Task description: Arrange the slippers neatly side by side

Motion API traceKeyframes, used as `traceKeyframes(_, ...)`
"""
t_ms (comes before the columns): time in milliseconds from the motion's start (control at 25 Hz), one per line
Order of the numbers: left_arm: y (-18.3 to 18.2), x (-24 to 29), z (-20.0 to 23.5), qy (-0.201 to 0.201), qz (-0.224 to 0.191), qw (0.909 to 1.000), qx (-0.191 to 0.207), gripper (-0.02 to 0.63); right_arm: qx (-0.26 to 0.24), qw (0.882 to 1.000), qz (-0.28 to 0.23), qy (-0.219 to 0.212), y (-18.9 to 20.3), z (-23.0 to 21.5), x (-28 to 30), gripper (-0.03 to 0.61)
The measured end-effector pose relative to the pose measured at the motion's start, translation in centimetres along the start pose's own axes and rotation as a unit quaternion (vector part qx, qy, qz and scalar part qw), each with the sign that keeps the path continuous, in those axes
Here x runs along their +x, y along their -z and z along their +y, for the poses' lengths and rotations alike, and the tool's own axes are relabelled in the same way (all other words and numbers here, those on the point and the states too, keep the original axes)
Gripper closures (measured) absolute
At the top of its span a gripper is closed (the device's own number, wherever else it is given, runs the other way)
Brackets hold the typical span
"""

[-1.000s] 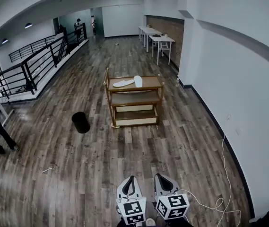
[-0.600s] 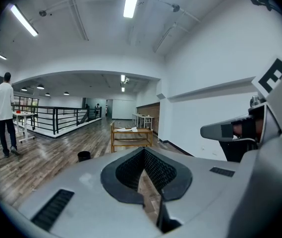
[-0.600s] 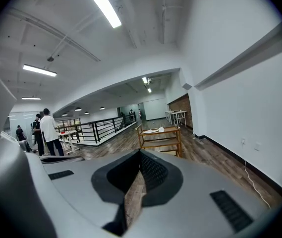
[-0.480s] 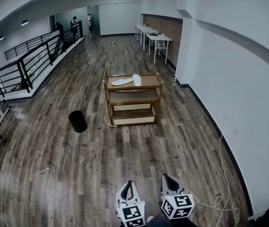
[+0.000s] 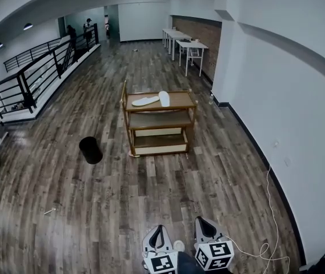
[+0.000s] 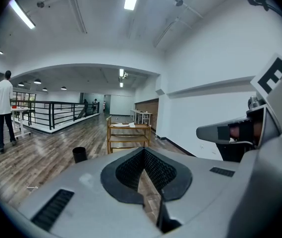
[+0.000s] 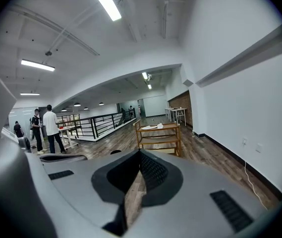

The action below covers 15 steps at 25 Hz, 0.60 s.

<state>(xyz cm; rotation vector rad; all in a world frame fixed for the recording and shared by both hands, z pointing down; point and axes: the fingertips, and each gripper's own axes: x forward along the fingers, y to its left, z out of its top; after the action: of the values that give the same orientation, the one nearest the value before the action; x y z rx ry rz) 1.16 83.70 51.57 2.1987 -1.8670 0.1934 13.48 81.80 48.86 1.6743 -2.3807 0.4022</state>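
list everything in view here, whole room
slippers: 2, white, rack's top shelf, angled apart
wooden rack: 1, brown, three shelves, mid-floor
bin: 1, black, floor left of rack
tables: at least 2, white, far right wall
railing: 1, black, left side
cable: 1, white, floor by right wall
people: at least 2, far left
left gripper: 1, grey, shut, empty
right gripper: 1, grey, shut, empty

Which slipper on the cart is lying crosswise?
The left slipper: it lies stretched sideways along the top shelf, while the right slipper beside it points lengthwise away from the camera.
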Motion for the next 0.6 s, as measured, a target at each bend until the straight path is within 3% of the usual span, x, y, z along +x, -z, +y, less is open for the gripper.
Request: traceKeyframes(600,-6.8,17.5,-0.1,-0.031,-0.008,0.9994,0.014,0.613,0.002,0.999,0.006,-0.050,-6.8,-7.5,15.2,0.580)
